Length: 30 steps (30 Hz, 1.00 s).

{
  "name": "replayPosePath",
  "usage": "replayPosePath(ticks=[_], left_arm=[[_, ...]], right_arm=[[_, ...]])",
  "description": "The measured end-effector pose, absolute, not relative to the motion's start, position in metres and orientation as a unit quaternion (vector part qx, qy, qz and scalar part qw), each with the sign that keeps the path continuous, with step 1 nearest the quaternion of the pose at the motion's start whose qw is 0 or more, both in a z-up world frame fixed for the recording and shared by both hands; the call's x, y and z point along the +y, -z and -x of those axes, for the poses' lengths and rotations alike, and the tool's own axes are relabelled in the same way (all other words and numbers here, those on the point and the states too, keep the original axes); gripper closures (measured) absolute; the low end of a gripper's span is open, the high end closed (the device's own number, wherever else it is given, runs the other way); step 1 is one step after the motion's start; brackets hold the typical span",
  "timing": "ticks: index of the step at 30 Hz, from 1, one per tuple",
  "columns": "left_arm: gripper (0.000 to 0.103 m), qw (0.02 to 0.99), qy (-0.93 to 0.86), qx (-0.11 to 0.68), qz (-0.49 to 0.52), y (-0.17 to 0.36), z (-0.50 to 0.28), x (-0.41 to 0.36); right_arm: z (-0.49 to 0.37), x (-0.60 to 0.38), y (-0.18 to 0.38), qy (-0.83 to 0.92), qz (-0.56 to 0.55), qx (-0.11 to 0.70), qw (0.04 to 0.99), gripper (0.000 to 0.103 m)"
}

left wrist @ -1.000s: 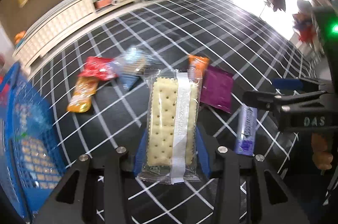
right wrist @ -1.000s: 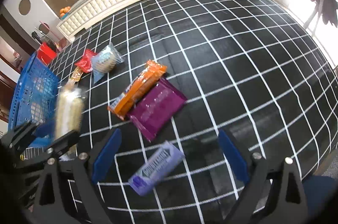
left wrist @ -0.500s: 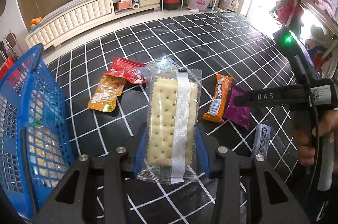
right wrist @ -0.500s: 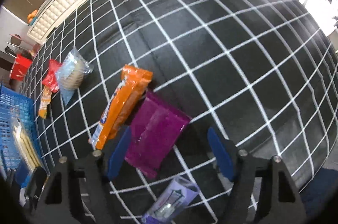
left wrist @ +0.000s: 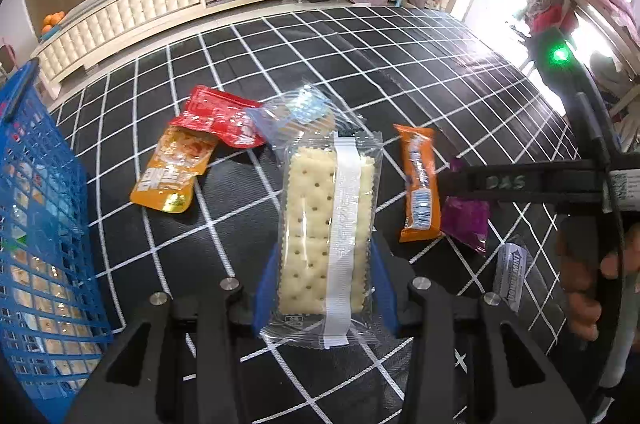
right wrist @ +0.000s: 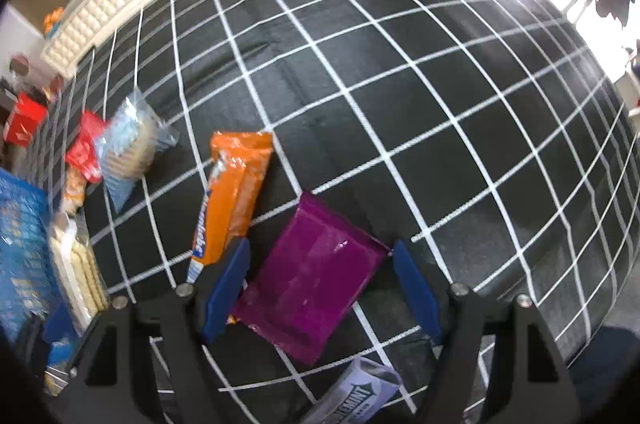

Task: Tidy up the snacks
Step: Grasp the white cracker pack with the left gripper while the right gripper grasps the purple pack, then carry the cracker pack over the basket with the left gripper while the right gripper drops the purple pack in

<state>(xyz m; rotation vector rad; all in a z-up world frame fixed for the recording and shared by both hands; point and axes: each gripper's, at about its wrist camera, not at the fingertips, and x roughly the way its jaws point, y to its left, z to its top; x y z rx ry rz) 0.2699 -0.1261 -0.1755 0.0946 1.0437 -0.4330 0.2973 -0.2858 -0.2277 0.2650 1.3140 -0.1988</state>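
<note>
text: "DAS" | on: right gripper body | snack labels: unreadable

The cracker packet hides most of the blue-clear biscuit bag.

The left gripper is clamped tightly; the right gripper points downward, its jaws spread wide.
</note>
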Motion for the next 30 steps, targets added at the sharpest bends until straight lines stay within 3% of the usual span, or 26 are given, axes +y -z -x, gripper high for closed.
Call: replayPosePath(ticks=[5,17,30], left_arm=[[0.062,0.839,0.204,0.501,-0.052,0.184,-0.268,-0.133],[0.062,0.838,0.204,0.504,-0.046,0.184,-0.258,-0.121],[0.062,0.866,0.183,0.464,-0.037,0.13,-0.22,-0.101]], right_arm=[[-0.296,-0.265,0.23,0.092,-0.073,0.6,0.791,0.031],[-0.27,-0.266,0.225,0.058,-0.095,0.589,0.801,0.043],[-0.227,-0.272,0.155,0.005,-0.108,0.536,0.837,0.043]])
